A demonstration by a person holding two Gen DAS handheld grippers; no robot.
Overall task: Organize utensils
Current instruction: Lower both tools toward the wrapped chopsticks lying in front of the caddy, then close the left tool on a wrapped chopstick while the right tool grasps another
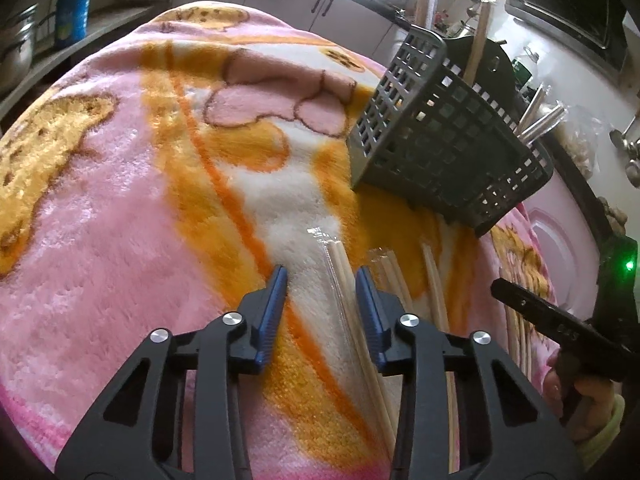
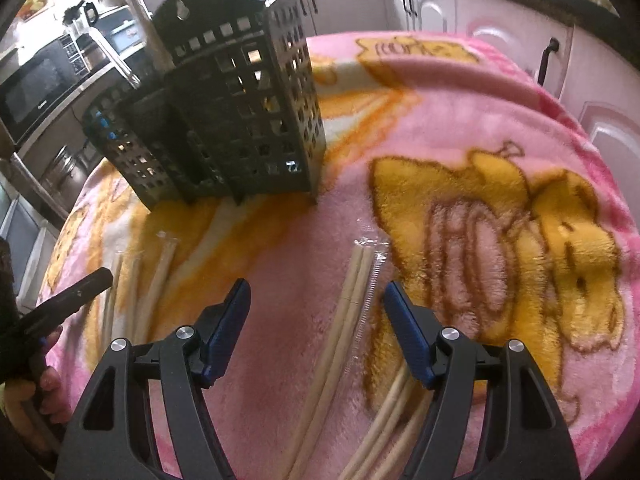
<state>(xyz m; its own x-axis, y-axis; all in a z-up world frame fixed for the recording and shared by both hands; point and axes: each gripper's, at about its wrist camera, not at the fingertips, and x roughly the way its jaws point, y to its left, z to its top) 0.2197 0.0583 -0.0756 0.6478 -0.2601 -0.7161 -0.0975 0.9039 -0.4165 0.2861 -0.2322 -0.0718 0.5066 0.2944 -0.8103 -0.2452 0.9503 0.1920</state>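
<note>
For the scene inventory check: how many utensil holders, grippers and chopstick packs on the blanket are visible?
Utensil holder: 1
Grippers: 2 (left gripper, right gripper)
Chopstick packs: at least 5; the overlapping ones at the lower edge cannot be separated
Total: at least 8

Dark utensil caddy (image 2: pixel 224 112) stands upright at the far side of the blanket (image 1: pixel 100 240), handles sticking out the top and blocking passage there. Wide bare blanket to its left in the left wrist view, free to pass. Wrapped chopsticks (image 2: pixel 344 320) litter the near strip. Right gripper (image 1: pixel 552 320) crowds the left gripper's right flank.
</note>
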